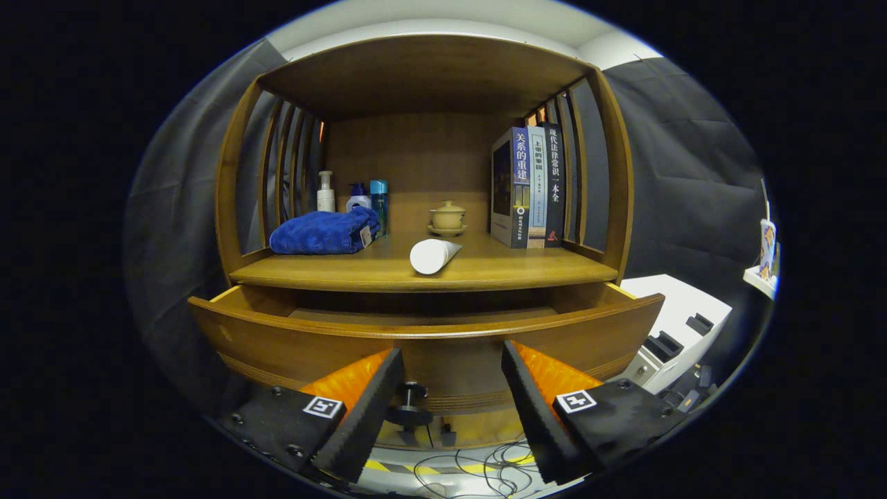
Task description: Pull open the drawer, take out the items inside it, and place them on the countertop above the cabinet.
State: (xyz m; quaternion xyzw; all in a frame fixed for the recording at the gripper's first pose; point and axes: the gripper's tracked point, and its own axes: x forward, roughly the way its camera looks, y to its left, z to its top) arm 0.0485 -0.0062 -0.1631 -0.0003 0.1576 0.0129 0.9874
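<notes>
The wooden drawer (pixel 277 343) under the countertop stands pulled out toward me; its curved front panel fills the space just ahead of my fingers and hides most of the inside. A small dark knob (pixel 411 405) sticks out of the panel low down, between my fingers and nearer the left one. My gripper (pixel 452 360) is open, with nothing held. On the countertop (pixel 527 267) a white tube (pixel 433 254) lies on its side near the front edge, and a folded blue towel (pixel 324 232) rests to its left.
Behind the towel stand three bottles (pixel 352 195). A lidded tea cup (pixel 448 217) sits at the back middle and three upright books (pixel 530 186) at the right. White equipment (pixel 675 329) stands right of the cabinet. Loose cables (pixel 478 466) lie on the floor below.
</notes>
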